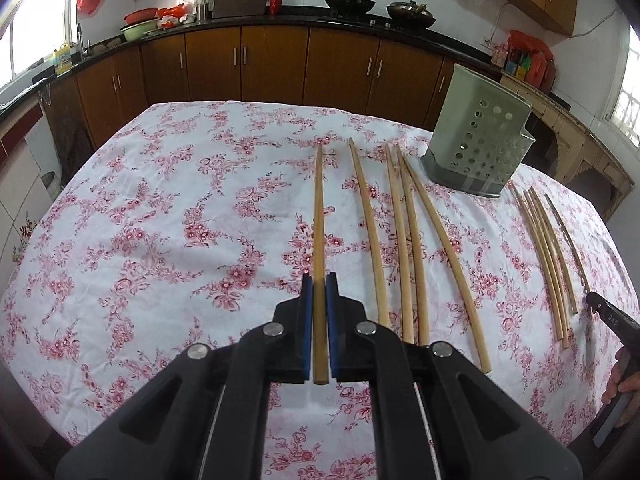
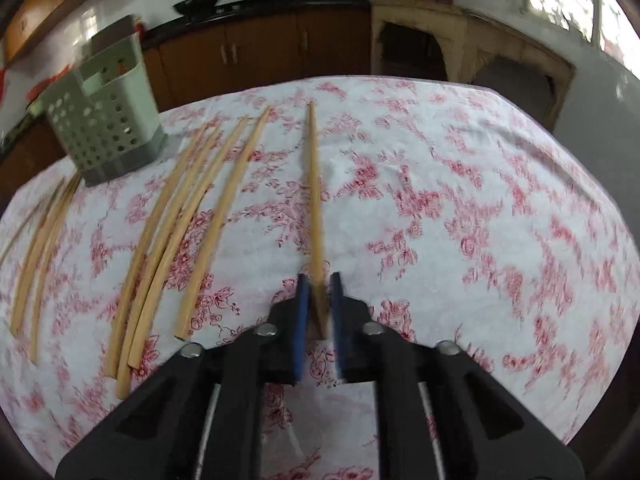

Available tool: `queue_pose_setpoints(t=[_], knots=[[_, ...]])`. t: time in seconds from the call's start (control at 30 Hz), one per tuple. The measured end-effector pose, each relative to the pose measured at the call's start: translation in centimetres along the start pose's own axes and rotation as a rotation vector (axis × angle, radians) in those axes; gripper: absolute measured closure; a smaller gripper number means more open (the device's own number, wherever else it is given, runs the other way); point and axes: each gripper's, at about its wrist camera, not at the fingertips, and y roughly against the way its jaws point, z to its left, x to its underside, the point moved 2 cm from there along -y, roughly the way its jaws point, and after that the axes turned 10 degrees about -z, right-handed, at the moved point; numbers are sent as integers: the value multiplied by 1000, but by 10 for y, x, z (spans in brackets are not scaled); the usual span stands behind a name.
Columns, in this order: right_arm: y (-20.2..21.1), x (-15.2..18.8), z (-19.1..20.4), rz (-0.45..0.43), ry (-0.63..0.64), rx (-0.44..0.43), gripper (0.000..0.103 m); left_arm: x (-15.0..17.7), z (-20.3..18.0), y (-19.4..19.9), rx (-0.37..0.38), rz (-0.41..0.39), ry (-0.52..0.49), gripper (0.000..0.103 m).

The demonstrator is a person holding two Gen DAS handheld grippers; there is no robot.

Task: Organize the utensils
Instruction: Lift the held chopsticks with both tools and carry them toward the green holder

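My left gripper (image 1: 319,280) is shut on a pale wooden chopstick (image 1: 319,216) that runs straight ahead between its blue pads. To its right, several loose chopsticks (image 1: 404,240) lie on the floral tablecloth (image 1: 160,220), with another bunch (image 1: 550,264) further right. A grey-green perforated utensil holder (image 1: 480,140) stands upright behind them. My right gripper (image 2: 319,280) is shut on another chopstick (image 2: 314,184). It also shows at the right edge of the left wrist view as the right gripper (image 1: 592,300). The holder (image 2: 104,120) stands at its far left, beyond several chopsticks (image 2: 180,232).
Brown kitchen cabinets (image 1: 272,60) under a black counter with woks (image 1: 348,2) run behind the table. A person's hand (image 1: 626,380) grips the right tool at the frame edge. A pale side cabinet (image 2: 460,40) stands beyond the table's far right corner.
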Motion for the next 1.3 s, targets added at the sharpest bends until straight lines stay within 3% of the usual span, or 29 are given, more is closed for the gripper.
queue_pose_setpoints(t=[0.13, 0.43, 0.83, 1.03, 1.3], knots=[[7, -1, -6, -35, -40, -17, 95, -2, 0, 3, 4, -16, -2, 96], [55, -31, -13, -260, -42, -33, 95, -23, -6, 29, 1, -127, -31, 96], [96, -75, -12, -484, -51, -61, 96, -59, -11, 66, 22, -300, -25, 96], [104, -95, -14, -543, -61, -56, 96, -81, -14, 77, 30, -380, -28, 96], [105, -117, -11, -573, -84, -68, 96, -105, -15, 78, 13, -423, -32, 96]])
